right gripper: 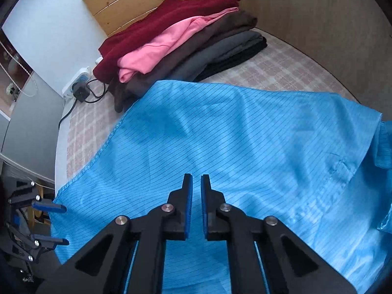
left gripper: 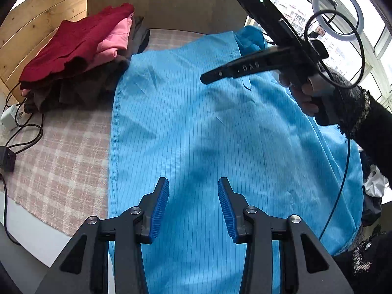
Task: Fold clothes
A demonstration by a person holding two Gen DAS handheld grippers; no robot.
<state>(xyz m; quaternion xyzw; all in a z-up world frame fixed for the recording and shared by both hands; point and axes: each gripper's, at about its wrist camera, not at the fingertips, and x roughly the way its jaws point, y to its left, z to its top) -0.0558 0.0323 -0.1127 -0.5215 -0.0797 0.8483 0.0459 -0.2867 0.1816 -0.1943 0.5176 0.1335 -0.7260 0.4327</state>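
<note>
Thin, slippery blue pinstriped garment [left gripper: 196, 122] — being spread flat, best pinched at hem; left hand-held gripper [left gripper: 193, 203] being held open, right hand-held gripper [right gripper: 196, 203] nearly closed — empty.

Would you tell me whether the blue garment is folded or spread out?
Spread out: the blue garment lies flat across the checked cloth.

Blue pinstriped garment [left gripper: 196, 122]: spread flat on pink checked tablecloth [left gripper: 56, 161]. Stack of folded red, pink, brown clothes [left gripper: 80, 56]: at its far left corner, before pale wooden boards [left gripper: 36, 29].
</note>
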